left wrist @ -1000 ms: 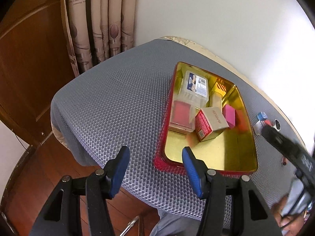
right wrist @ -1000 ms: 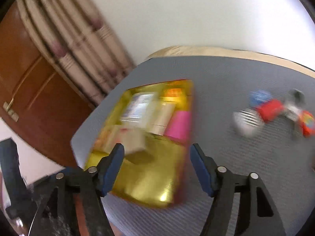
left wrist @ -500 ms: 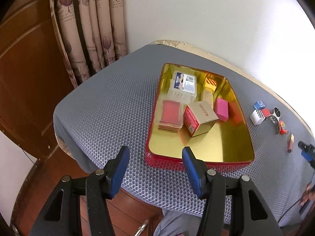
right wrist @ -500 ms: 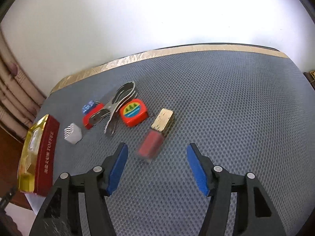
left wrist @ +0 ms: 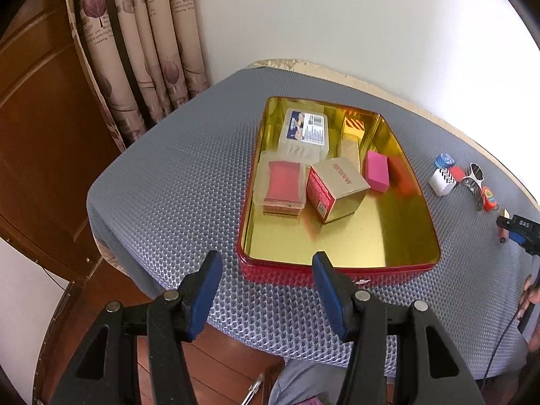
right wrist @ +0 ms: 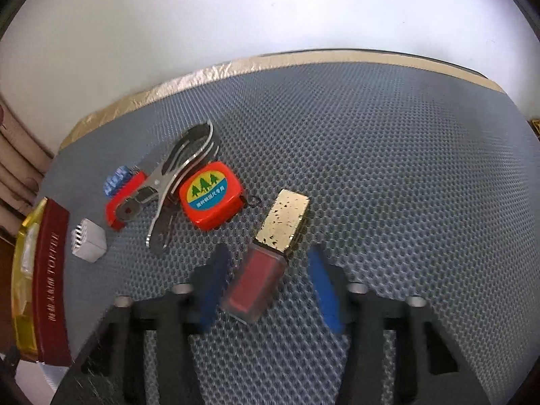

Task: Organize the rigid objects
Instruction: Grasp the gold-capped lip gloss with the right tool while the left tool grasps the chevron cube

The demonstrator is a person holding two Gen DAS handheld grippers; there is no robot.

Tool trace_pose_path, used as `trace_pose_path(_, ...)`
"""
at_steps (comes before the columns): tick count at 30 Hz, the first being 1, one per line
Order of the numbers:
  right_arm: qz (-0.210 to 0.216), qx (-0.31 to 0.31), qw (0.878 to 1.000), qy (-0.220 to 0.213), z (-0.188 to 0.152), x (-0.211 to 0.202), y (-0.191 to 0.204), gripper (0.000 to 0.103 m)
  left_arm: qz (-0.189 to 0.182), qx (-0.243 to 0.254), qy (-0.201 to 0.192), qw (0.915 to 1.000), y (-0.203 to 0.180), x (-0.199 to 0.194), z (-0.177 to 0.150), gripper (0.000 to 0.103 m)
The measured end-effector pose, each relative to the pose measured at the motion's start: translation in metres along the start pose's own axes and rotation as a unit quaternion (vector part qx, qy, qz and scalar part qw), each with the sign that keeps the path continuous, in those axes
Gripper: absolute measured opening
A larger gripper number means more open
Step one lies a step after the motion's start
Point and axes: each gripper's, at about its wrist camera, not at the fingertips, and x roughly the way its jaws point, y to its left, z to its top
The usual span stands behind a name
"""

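Now the left hand-held gripper (left wrist: 266,290) hangs half open and empty before the red tin (left wrist: 337,271) on the bench (left wrist: 175,182). Further right, the right hand-held gripper (right wrist: 266,287) is closing around the red bottle with gold cap (right wrist: 260,270), pads not yet touching it.

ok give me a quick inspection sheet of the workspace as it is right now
surface: grey mesh mat over a table
job's things: open red tin holds a clear case, red card box, carton and pink block; loose on the mat are a red bottle with gold cap, orange tape measure, metal clip, white cube
clutter: nothing seen
grippers: left gripper open, empty, at the tin's near edge; right gripper closing around the bottle, pads not yet pressing
cables: thin black wire by the hand
surroundings: white wall, curtain, wooden door
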Motion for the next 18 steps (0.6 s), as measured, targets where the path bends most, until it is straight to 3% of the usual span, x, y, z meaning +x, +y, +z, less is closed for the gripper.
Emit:
trace_pose_path(2, -0.018, -0.014, 1.000, -0.002, 0.002, 0.002, 0.005, 0.019, -0.001, 0.003, -0.001, 1.0000, 0.000, 0.000, 0.000, 0.057)
trace_pose_path(6, -0.004, -0.020, 1.000, -0.002, 0.000, -0.003, 0.000, 0.019, -0.006, 0.011, -0.014, 0.9998, -0.004, -0.007, 0.001, 0.057)
trace_pose_path(9, -0.016, -0.041, 0.999, -0.016, -0.011, -0.015, -0.011, 0.019, -0.024, 0.024, -0.016, 0.9993, -0.011, -0.014, 0.002, 0.057)
trace_pose_path(13, -0.051, -0.067, 0.996, -0.036, -0.029, -0.032, -0.031, 0.019, -0.074, 0.034, -0.009, 0.9967, -0.027, -0.026, 0.006, 0.057)
trace_pose_path(18, -0.086, -0.073, 0.993, -0.046, -0.044, -0.043, -0.066, 0.019, -0.155, 0.043, 0.013, 0.9868, -0.067, -0.034, 0.026, 0.057)
